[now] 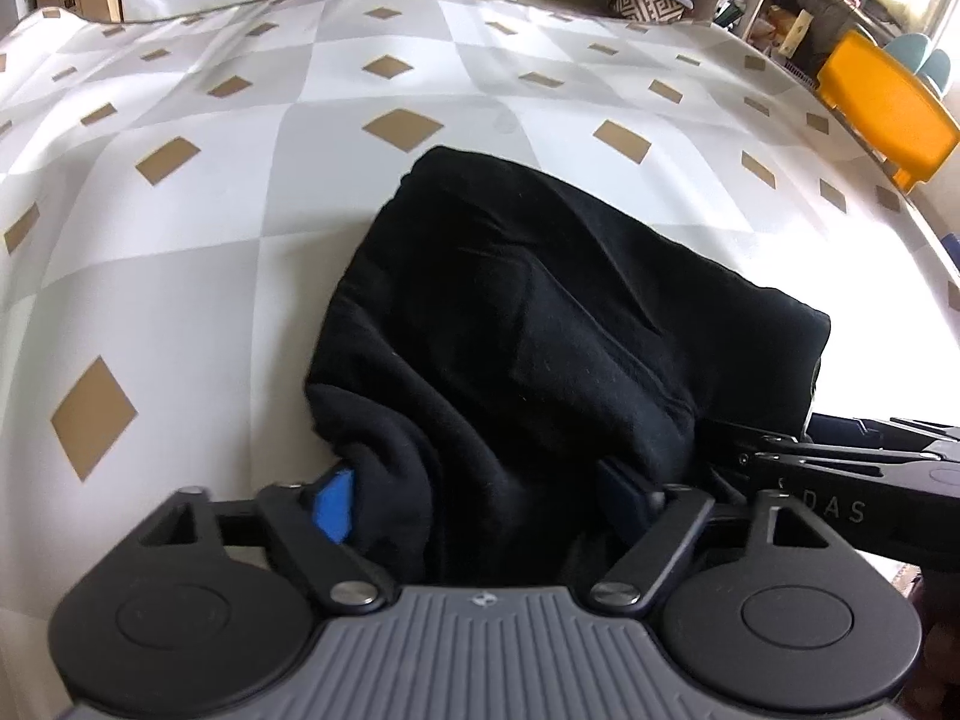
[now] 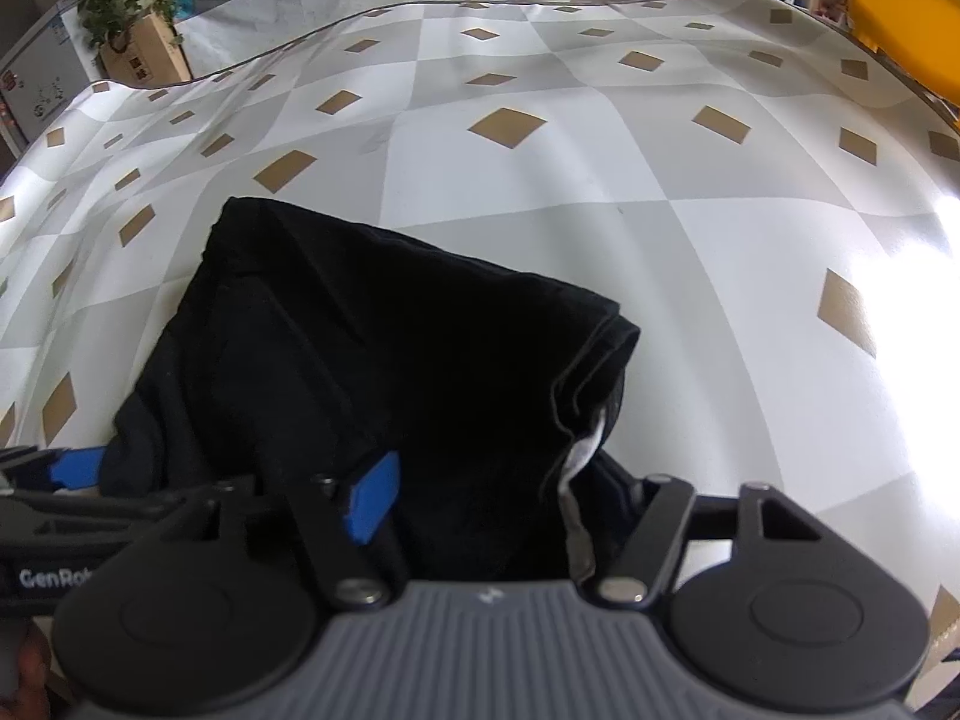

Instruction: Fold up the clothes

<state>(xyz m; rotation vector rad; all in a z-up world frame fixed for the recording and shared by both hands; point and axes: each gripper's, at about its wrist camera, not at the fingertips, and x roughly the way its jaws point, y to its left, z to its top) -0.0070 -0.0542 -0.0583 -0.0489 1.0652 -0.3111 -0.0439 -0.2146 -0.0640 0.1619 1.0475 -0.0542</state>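
Note:
A black garment lies folded in a thick bundle on the checked tablecloth. Its near edge runs between the fingers of my left gripper, whose jaws stand wide apart; the blue pad touches the fabric and the other finger is half buried in it. In the right wrist view the same garment fills the gap of my right gripper, also wide, with a white label showing by its right finger. The two grippers sit side by side at the near edge.
The tablecloth stretches far beyond the garment. A yellow plastic piece stands off the table's right side, and a cardboard box with plants at the back left. Shelves and clutter line the far wall.

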